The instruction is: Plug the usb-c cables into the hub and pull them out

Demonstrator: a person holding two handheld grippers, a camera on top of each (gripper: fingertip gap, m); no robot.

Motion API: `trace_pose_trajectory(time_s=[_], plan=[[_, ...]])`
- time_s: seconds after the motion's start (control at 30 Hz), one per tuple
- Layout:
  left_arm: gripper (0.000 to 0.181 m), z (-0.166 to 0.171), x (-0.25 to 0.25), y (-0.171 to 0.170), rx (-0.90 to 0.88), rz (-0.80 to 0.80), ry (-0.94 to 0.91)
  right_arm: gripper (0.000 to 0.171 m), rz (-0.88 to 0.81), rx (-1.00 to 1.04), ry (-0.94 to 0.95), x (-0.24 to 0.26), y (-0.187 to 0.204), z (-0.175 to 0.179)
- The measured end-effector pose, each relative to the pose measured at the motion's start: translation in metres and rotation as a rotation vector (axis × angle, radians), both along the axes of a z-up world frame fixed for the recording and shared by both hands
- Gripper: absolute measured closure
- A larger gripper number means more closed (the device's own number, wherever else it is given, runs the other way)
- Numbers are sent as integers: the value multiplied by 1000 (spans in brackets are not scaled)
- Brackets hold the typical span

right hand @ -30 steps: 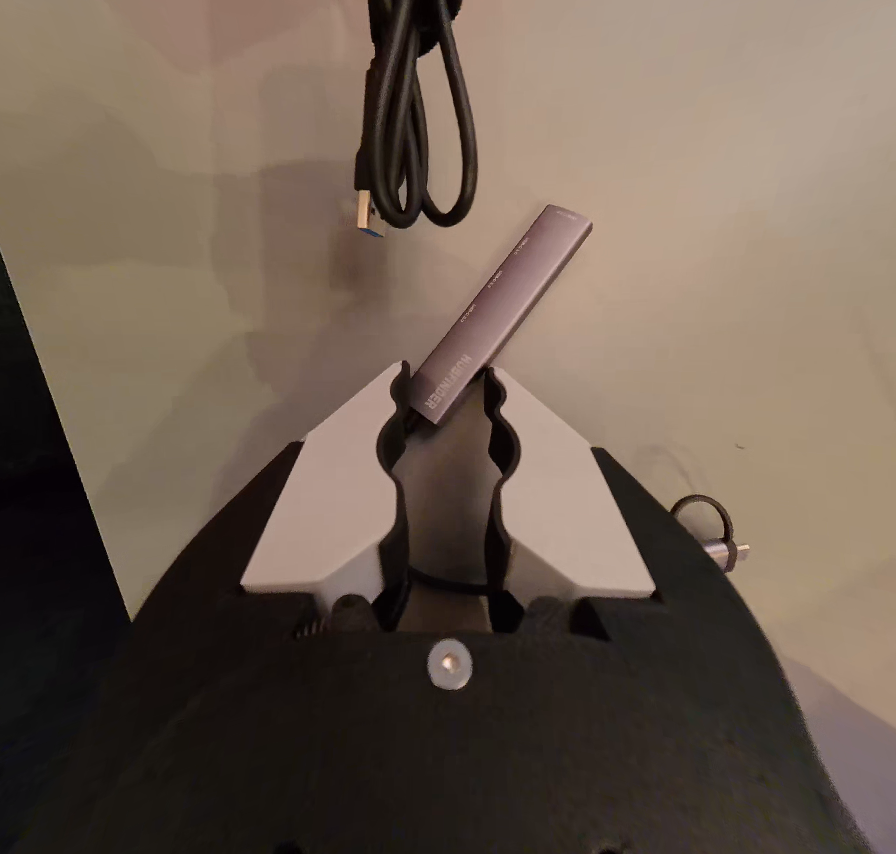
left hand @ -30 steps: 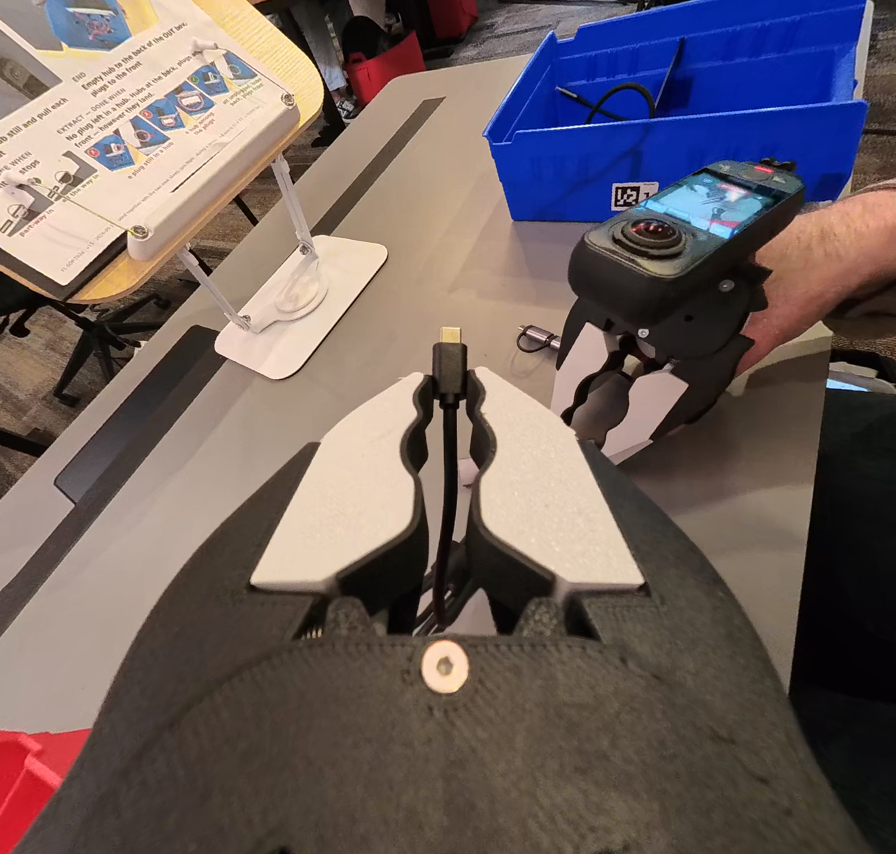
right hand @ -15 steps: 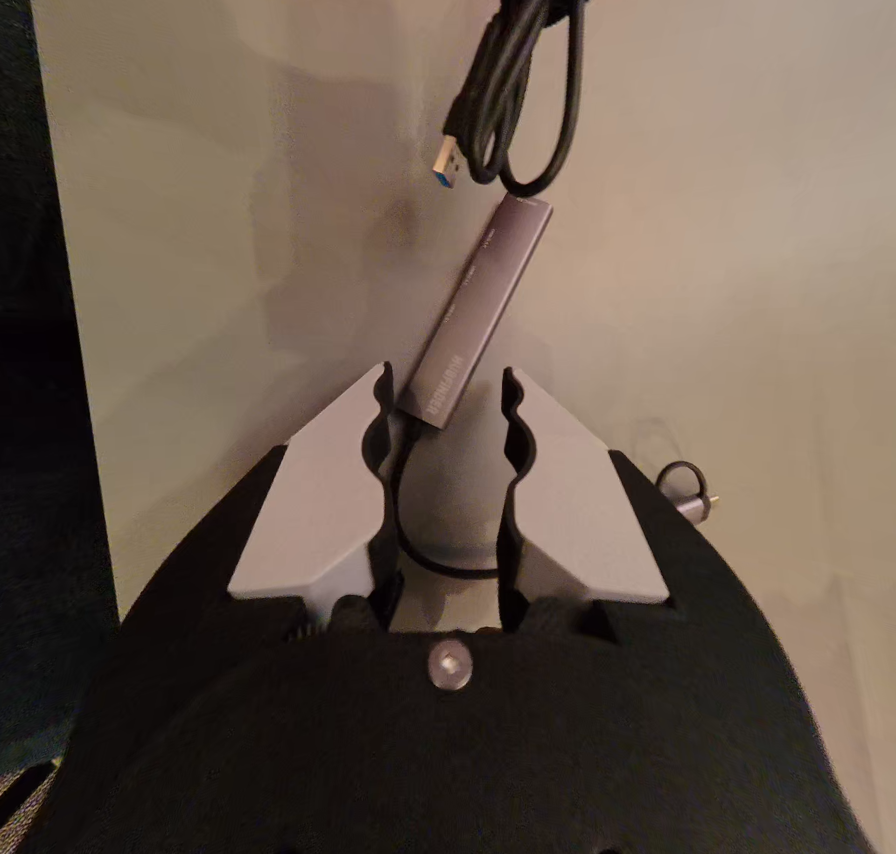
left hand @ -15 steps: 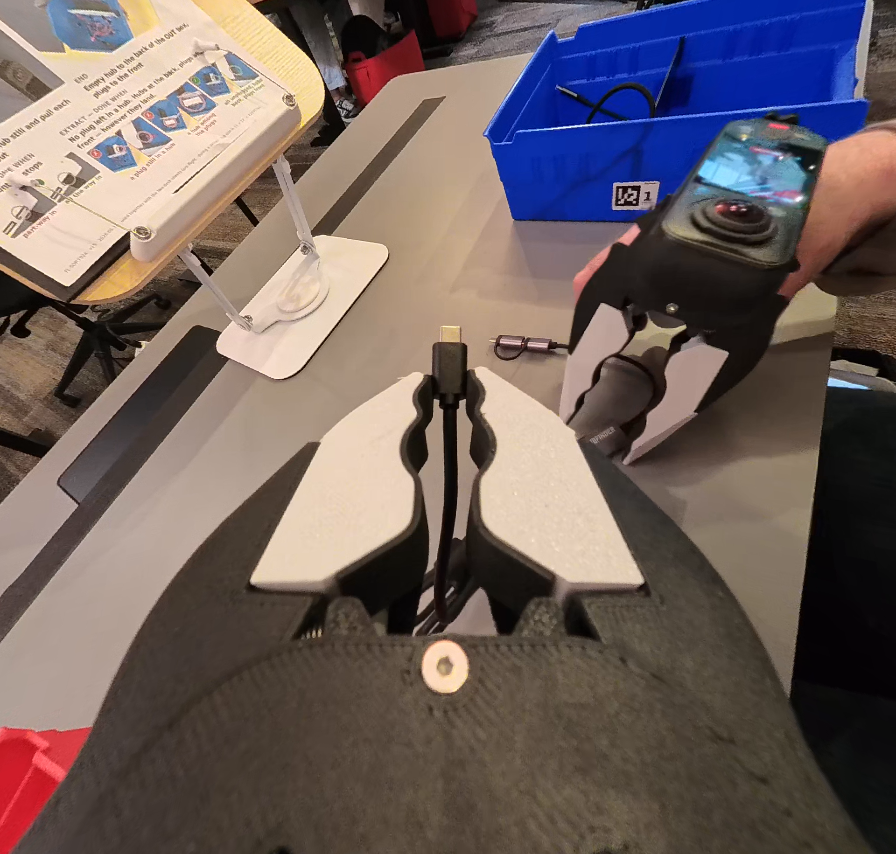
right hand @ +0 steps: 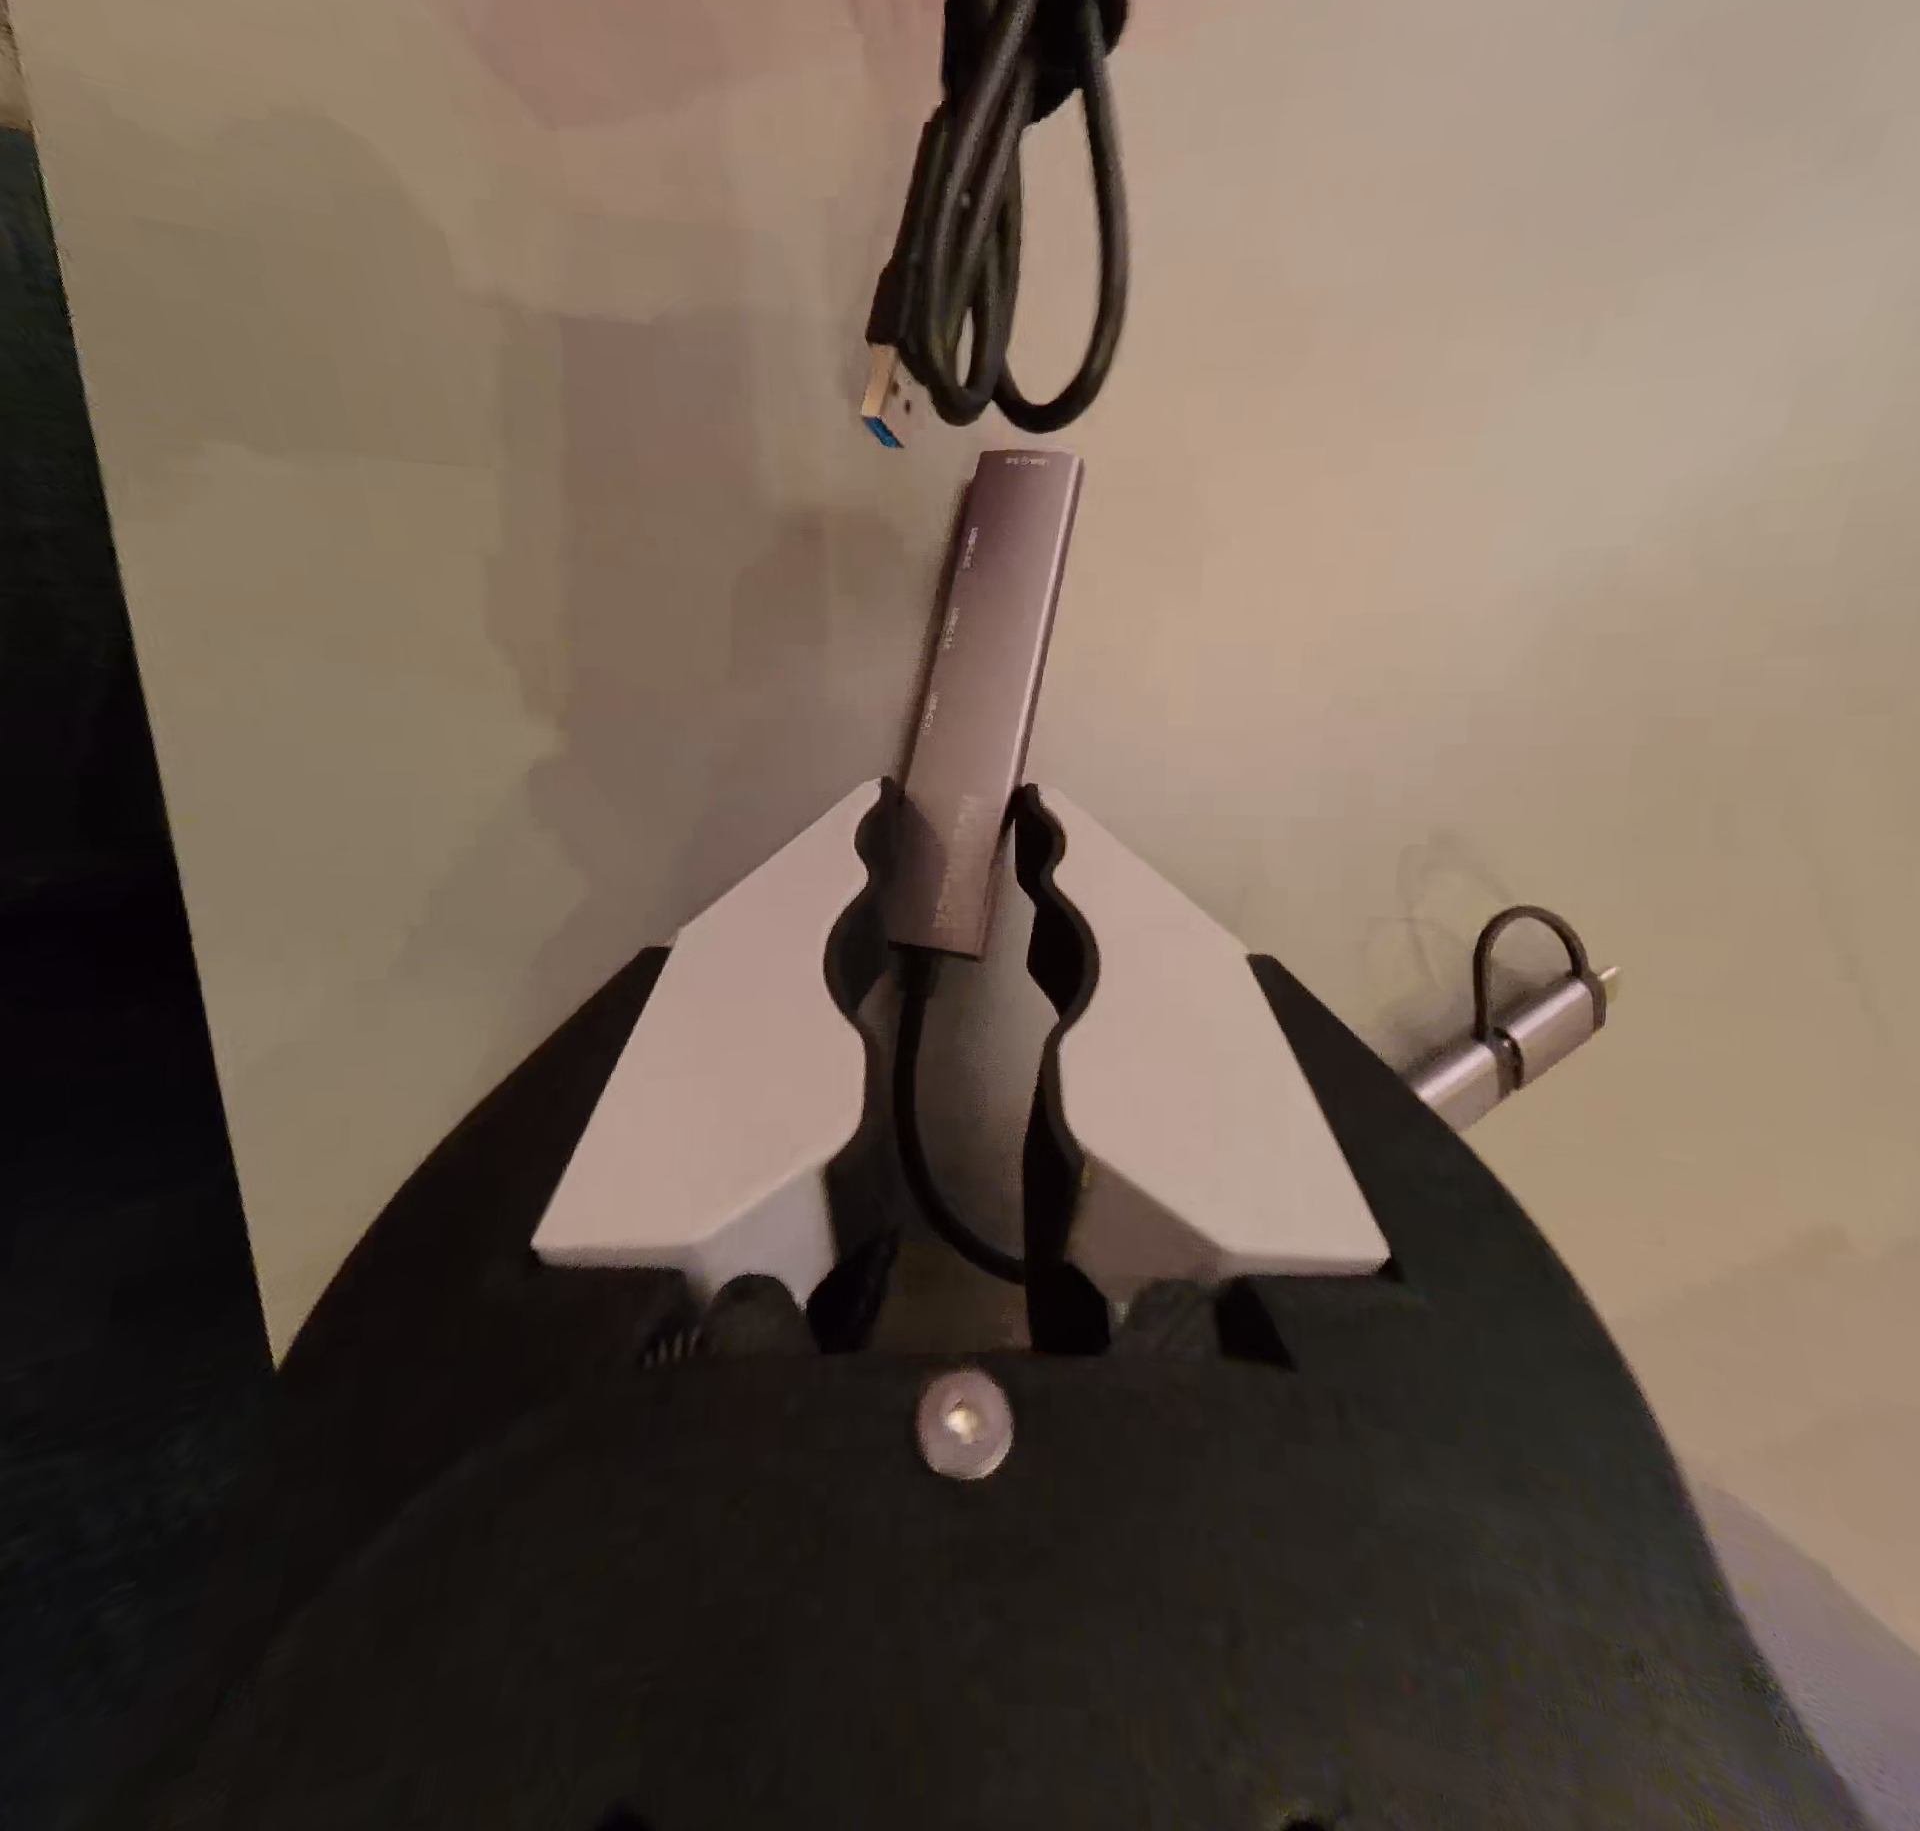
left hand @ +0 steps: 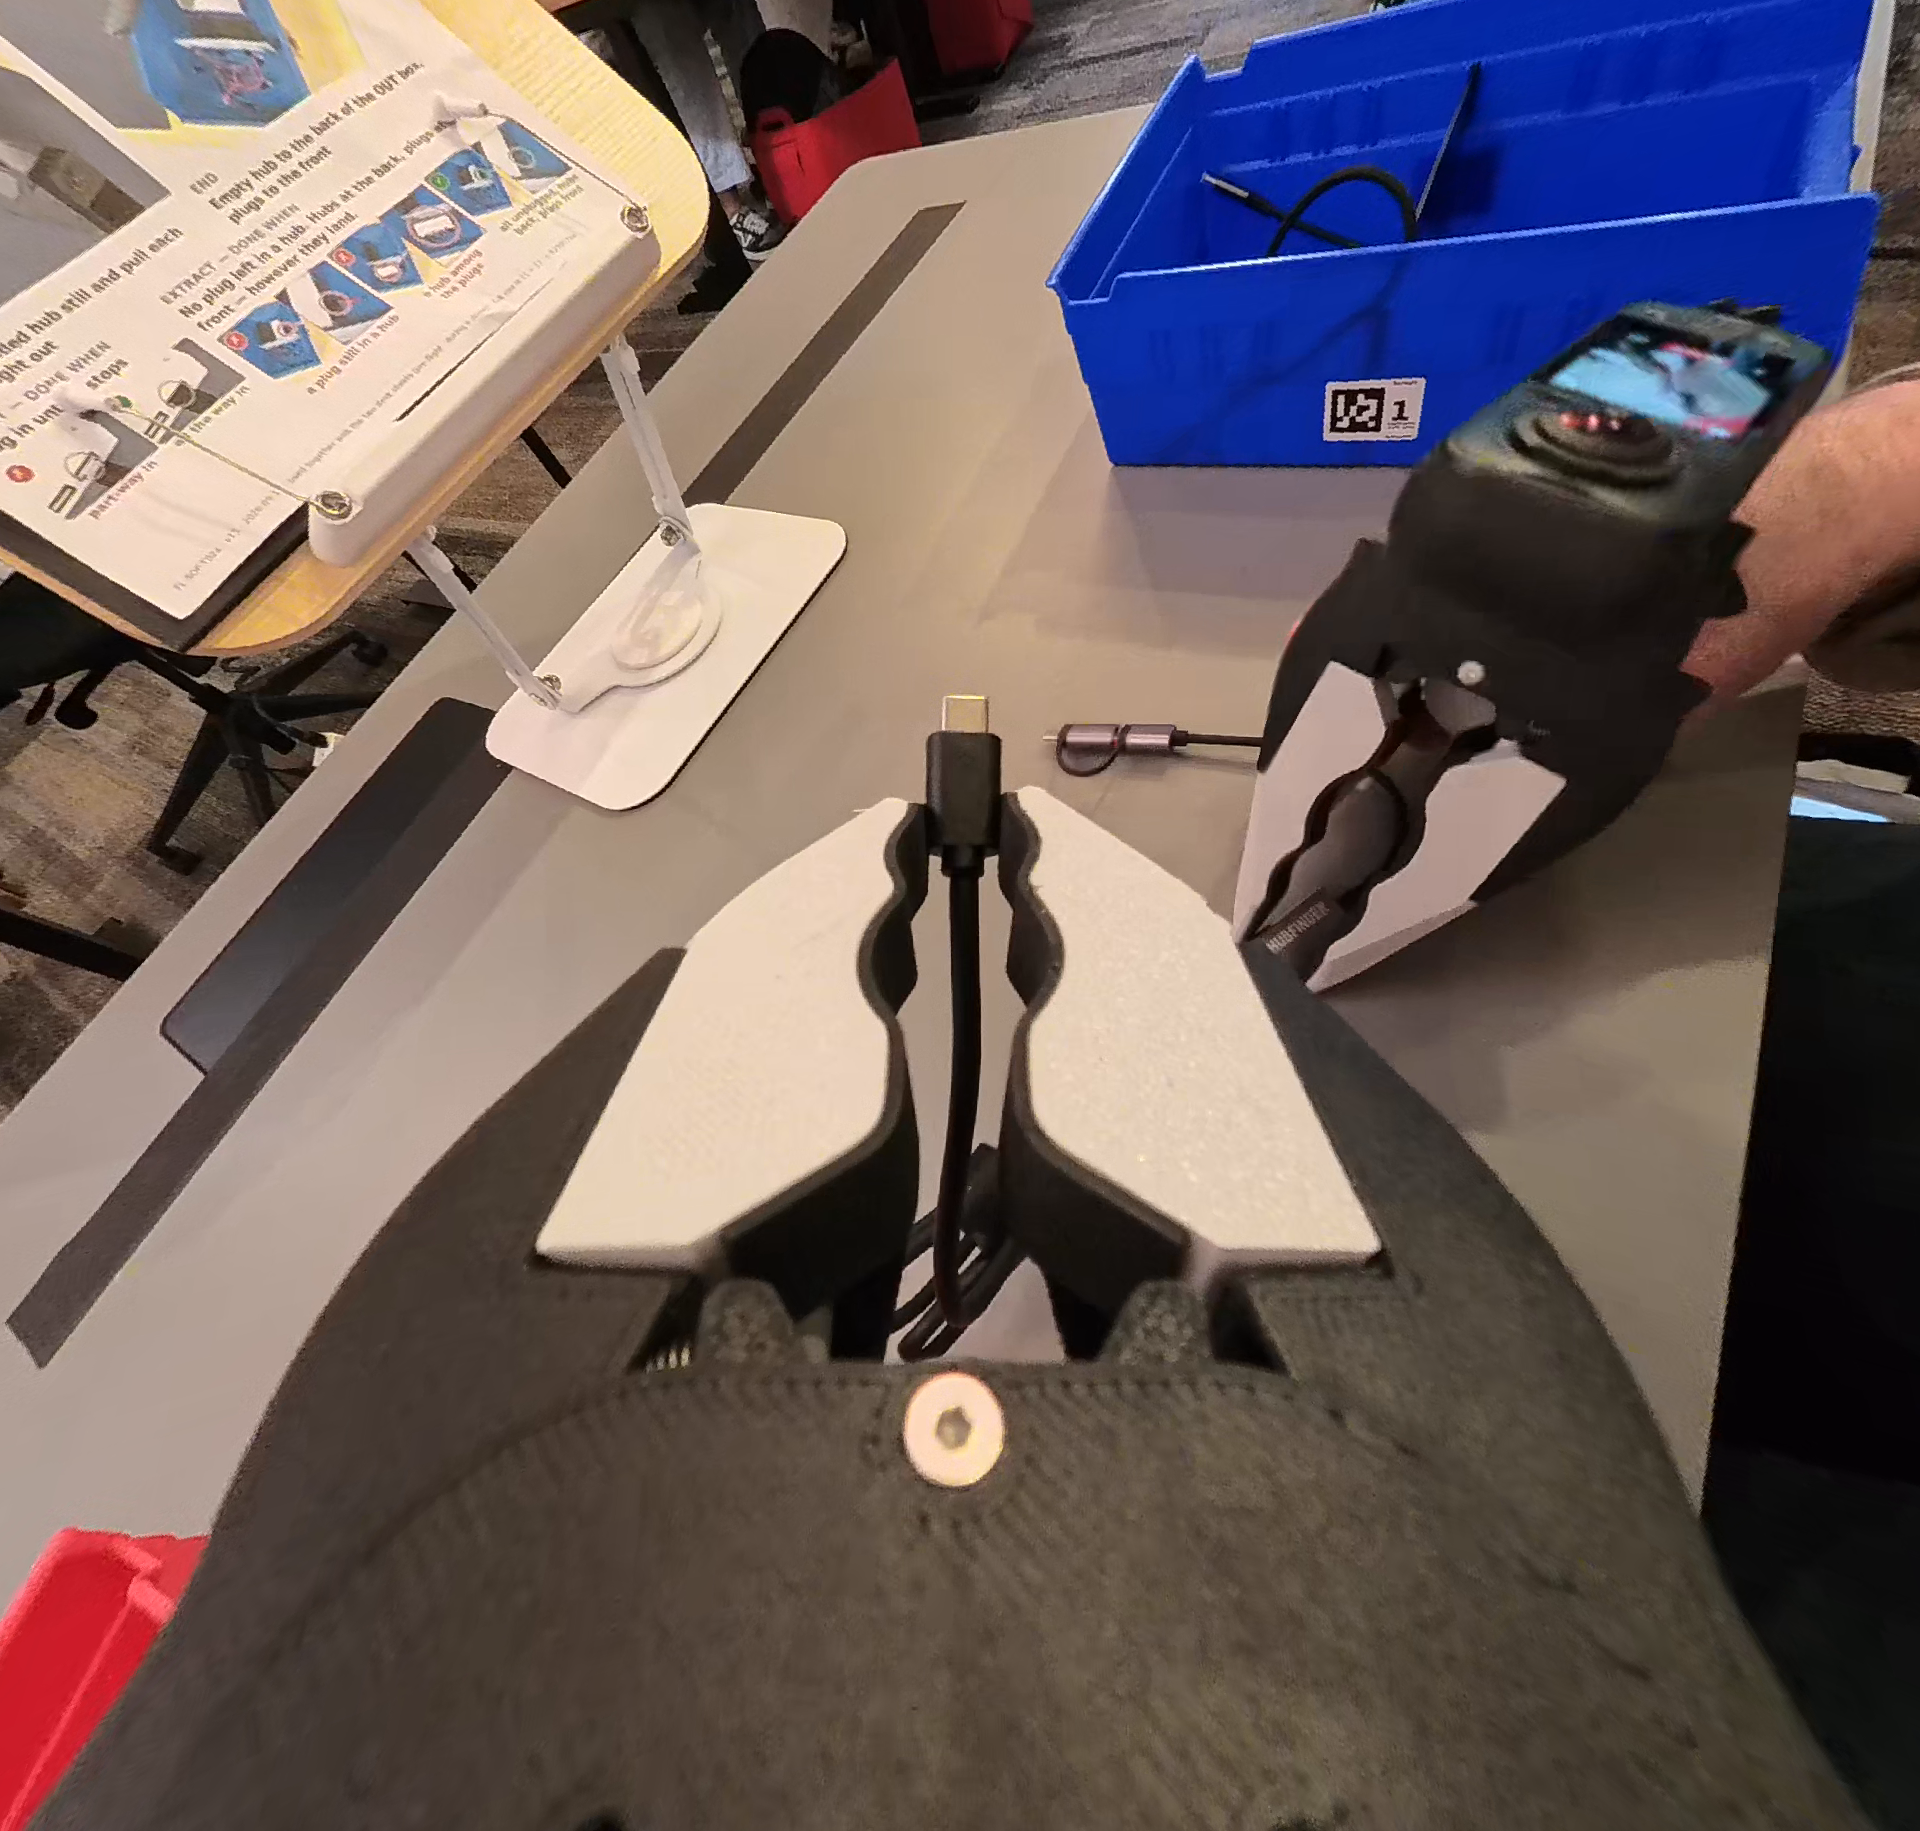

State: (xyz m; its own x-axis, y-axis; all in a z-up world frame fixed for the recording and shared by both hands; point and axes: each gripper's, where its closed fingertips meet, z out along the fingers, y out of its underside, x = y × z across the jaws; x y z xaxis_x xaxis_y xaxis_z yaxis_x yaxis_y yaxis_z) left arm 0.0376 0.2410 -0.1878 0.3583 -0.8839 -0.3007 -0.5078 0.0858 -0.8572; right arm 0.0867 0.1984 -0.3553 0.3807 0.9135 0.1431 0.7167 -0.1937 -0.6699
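The usb-c cable point(left hand: 967, 908) sits pinched in the left gripper point(left hand: 966, 825), jaws pressed together on the black plug housing, its silver tip poking out past the fingertips and pointing away over the grey worktop point(left hand: 987, 576). The cord runs back between the fingers and drops out of sight below.

Over on the right wrist view, the hub point(right hand: 992, 680), a slim dark grey bar, lies on the worktop with its near end between the tips of the right gripper point(right hand: 956, 805). The jaws look closed against its sides, gripping that end. The hub's own short black lead point(right hand: 920, 1106) curls back through the gap between the fingers. Just beyond the hub's far end hangs a bundled black cable point(right hand: 1013, 254) with a blue-tongued plug, close but not touching.

A small grey adapter point(left hand: 1112, 740) on a black lead lies on the worktop between the two grippers. A hand point(left hand: 1818, 524) holds the right gripper from the right. Farther back stands a blue bin point(left hand: 1455, 327) with a black cable inside, and to the left an instruction sheet point(left hand: 260, 223) on a white stand point(left hand: 665, 638).
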Motion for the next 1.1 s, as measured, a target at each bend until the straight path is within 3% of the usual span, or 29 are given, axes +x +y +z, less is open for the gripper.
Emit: trace_pose_trajectory(time_s=[0.43, 1.1], plan=[[169, -7, 0, 0, -1, -8, 34, 152, 15, -52, 249, 11, 11, 36], [169, -16, -1, -5, 22, -37, 107, 152, 98, -139, 477, 15, 4, 76]])
